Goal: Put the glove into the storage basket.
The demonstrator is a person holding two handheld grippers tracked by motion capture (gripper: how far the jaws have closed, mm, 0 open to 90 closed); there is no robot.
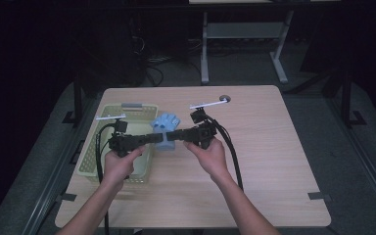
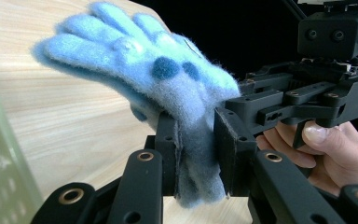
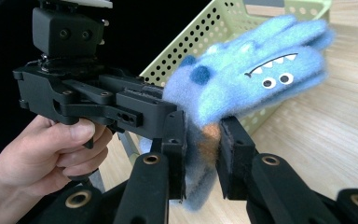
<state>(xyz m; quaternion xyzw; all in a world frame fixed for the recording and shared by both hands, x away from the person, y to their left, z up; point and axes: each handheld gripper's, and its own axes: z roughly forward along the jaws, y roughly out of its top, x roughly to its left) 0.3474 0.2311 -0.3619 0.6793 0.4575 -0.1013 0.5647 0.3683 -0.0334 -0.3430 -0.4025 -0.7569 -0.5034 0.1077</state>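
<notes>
The fluffy light-blue knitted glove (image 1: 167,132) is held clear of the wooden tabletop, just beside the right-hand wall of the pale-green perforated plastic basket (image 1: 98,164). Its cuff end hangs down and is pinched from 2 opposite sides. Its fingers (image 2: 98,32) are spread and point up and away. One face carries 2 dark-blue round spots (image 2: 166,67). The other face (image 3: 261,70) carries 2 white eyes and a toothed mouth line.

Glove (image 2: 168,88) cuff hidden between fingers (image 2: 170,154)
</notes>
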